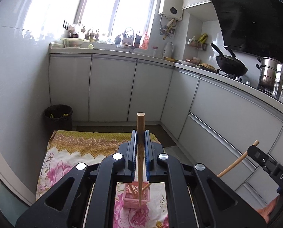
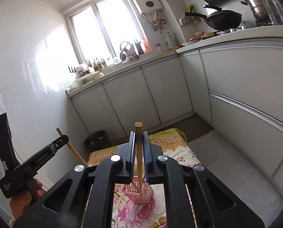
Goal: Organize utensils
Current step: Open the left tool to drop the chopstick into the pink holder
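Black-framed left gripper, blue pads together, clamps a round brown wooden chopstick that stands nearly upright, blunt end at twelve o'clock, tip pointing down toward a pink lattice plastic utensil basket. Likewise the right gripper is clamped on a paler wooden chopstick above that basket (more sticks already lean inside it). Below lies a floral pink-and-yellow cloth on the floor, a dark wastebasket at its ten o'clock corner.
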